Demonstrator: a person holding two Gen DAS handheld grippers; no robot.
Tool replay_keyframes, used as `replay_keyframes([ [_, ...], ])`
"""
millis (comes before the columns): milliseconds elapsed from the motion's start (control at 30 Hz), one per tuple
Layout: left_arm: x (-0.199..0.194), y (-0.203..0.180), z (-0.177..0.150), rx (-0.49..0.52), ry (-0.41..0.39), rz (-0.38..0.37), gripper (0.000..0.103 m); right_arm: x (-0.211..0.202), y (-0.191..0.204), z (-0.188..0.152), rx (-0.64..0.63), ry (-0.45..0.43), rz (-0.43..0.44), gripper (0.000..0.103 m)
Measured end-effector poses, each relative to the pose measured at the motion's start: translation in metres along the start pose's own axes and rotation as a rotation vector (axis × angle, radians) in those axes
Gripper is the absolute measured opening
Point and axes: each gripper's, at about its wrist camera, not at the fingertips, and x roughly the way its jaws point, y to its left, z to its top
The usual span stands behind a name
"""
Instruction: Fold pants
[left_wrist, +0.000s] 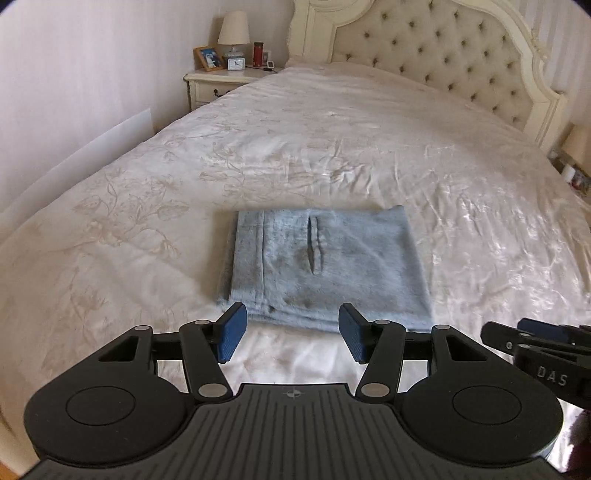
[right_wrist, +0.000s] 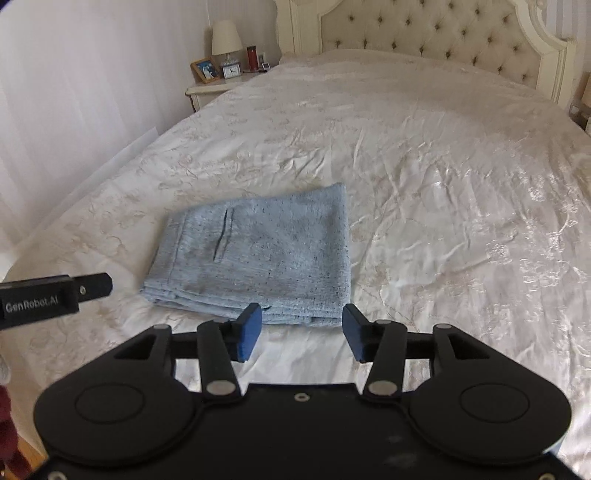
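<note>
Both grippers' fingers, left (left_wrist: 291, 330) and right (right_wrist: 302, 332), stand half open, empty; folded pants (left_wrist: 325, 266) lie beyond.

Both tilt downward side by side: left hand-held gripper (left_wrist: 291, 330) and right hand-held gripper (right_wrist: 301, 334), jaws parted, gripping nothing.

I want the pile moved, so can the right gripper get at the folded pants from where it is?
Probably yes: the right gripper is open and empty, and the folded pants lie just ahead on the bed with nothing between.
</note>
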Motion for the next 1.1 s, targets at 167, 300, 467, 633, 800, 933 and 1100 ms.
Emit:
replay_keyframes([
  [167, -0.016, -0.012, -0.005, 0.018, 0.096, 0.022, 0.054, -0.035, -0.001, -0.007, 0.030, 0.011, -0.019, 0.053],
  [300, -0.029, -0.021, -0.013, 0.025, 0.123, 0.056, 0.054, -0.061, -0.006, -0.014, 0.050, 0.011, -0.022, 0.053],
  [467, -0.047, -0.028, -0.022, 0.040, 0.107, 0.078, 0.054, -0.092, -0.008, -0.021, 0.045, -0.011, -0.023, 0.054],
  [633, -0.061, -0.035, -0.028, 0.052, 0.093, 0.088, 0.054, -0.112, -0.006, -0.026, 0.038, -0.031, -0.015, 0.054],
  [800, -0.073, -0.039, -0.031, 0.052, 0.073, 0.100, 0.054, -0.128, -0.005, -0.031, 0.030, -0.048, 0.001, 0.054],
  [933, -0.079, -0.042, -0.032, 0.056, 0.063, 0.106, 0.054, -0.134, -0.003, -0.034, 0.024, -0.057, 0.013, 0.054],
  [1100, -0.085, -0.045, -0.035, 0.058, 0.058, 0.113, 0.054, -0.142, -0.004, -0.038, 0.024, -0.067, 0.030, 0.054],
])
